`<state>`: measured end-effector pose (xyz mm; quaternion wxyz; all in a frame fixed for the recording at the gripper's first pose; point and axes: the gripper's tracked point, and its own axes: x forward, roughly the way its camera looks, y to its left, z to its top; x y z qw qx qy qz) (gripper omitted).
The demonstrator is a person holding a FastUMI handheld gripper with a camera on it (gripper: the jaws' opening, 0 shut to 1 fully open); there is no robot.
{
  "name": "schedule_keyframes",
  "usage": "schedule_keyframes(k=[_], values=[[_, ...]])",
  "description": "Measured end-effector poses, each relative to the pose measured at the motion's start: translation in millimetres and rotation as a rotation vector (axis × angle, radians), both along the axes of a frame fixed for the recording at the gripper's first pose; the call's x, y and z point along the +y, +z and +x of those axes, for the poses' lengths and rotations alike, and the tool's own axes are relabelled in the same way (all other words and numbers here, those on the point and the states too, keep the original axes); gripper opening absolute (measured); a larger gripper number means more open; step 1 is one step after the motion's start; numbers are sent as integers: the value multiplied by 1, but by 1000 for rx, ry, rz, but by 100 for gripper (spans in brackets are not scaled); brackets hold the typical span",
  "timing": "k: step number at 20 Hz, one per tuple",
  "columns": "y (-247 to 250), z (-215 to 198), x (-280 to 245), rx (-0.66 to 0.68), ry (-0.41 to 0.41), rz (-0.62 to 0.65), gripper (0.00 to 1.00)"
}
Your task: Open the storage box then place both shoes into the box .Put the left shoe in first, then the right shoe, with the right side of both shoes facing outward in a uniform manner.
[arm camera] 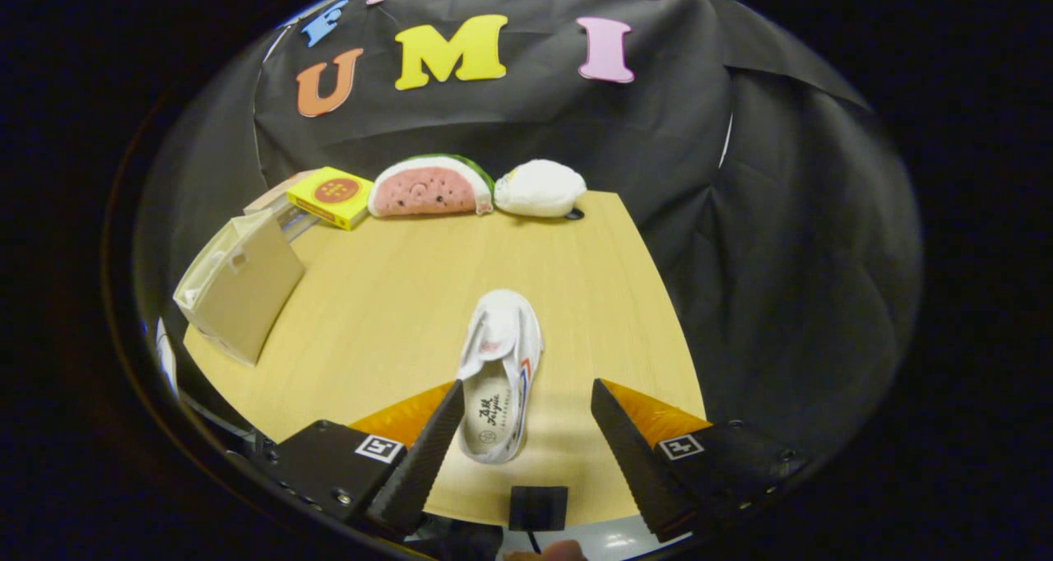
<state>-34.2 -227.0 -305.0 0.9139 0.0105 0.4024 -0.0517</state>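
Gripper (522,429) fingers spread wide, clasping nothing, held above wooden table (387,314). White shoe (500,376) lying between and just ahead of fingertips, opening upward, heel nearest camera, toe pointing away. Storage box (240,285) well apart at left table edge, tilted. Beyond, along far edge: yellow box (331,197), watermelon-slice plush (429,187), white plush (540,188).
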Motion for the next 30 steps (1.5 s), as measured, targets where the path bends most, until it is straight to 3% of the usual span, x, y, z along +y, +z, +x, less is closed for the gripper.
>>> schedule_keyframes(k=[9, 18, 21, 22, 25, 27, 29, 30], values=[[-46, 36, -2, 89, 113, -10, 95], [-79, 54, 3, 191, 142, 8, 93], [-80, 59, 3, 205, 138, 0, 46], [-84, 61, 4, 216, 136, 3, 37], [-89, 60, 0, 255, 103, 4, 33], [-90, 60, 0, 276, 76, 33, 9], [-89, 59, -3, 290, 56, 32, 9], [-89, 56, -1, 304, 55, 35, 0]])
